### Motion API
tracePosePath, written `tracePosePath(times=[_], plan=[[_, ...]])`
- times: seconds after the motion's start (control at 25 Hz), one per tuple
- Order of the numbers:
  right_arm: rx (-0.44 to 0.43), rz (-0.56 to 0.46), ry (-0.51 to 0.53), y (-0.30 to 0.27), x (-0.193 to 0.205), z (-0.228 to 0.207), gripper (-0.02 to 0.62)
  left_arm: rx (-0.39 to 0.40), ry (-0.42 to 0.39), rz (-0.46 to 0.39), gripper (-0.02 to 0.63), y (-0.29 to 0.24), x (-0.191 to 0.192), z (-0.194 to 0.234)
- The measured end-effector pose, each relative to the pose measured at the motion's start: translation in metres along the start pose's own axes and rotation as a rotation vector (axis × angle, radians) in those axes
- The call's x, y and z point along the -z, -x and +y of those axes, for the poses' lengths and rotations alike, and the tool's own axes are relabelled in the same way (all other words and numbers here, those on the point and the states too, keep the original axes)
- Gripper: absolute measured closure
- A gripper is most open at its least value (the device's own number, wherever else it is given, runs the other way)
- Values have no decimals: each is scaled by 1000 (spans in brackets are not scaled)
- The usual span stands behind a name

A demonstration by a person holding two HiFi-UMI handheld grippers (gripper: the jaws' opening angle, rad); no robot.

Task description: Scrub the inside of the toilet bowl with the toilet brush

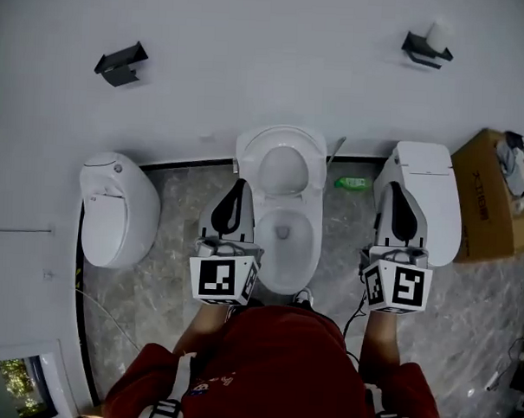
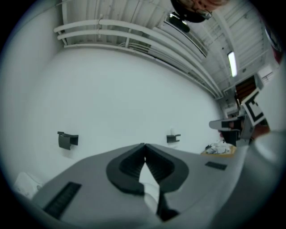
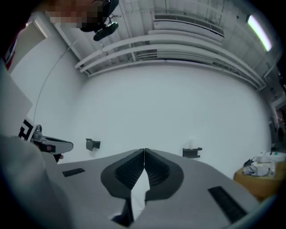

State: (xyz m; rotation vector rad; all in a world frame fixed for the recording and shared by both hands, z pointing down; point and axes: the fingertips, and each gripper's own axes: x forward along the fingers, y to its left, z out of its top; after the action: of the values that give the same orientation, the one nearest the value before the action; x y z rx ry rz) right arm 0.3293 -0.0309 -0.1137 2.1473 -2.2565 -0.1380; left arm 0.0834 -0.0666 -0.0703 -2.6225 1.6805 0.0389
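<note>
In the head view a white toilet (image 1: 280, 215) stands below me on the floor, lid up against the wall and bowl (image 1: 283, 233) open. A thin grey stick (image 1: 336, 151) leans at the wall just right of it; I cannot tell whether it is the brush. My left gripper (image 1: 239, 185) hangs over the bowl's left rim and my right gripper (image 1: 399, 189) over the neighbouring toilet on the right. Both are held high and point level at the white wall. The left gripper (image 2: 144, 145) and the right gripper (image 3: 144, 150) are shut with nothing between the jaws.
A closed white toilet (image 1: 114, 210) stands left, another closed one (image 1: 429, 195) right. A green bottle (image 1: 351, 183) lies on the floor between middle and right toilets. A cardboard box (image 1: 486, 198) with rags is far right. Two black holders (image 1: 121, 65) (image 1: 425, 48) hang on the wall.
</note>
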Motion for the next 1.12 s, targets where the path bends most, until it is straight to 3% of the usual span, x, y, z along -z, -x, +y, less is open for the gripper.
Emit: tracePosePath(times=[0.24,0.4,0.52,1.12], plan=[[29,-44,28,13,-23,-7,597,45,-76,-93,606,0,-45,-20],[18,-63,19,12,-25,-2,597,60,-99,-42,606,7,-48,-21],[4,-65,39,10,-27,-1,597,56,-104,-64,606,11,-53,-21],[-35,-78,20,11,-25,7,597,9,-125,-21,606,35,-53,-9]])
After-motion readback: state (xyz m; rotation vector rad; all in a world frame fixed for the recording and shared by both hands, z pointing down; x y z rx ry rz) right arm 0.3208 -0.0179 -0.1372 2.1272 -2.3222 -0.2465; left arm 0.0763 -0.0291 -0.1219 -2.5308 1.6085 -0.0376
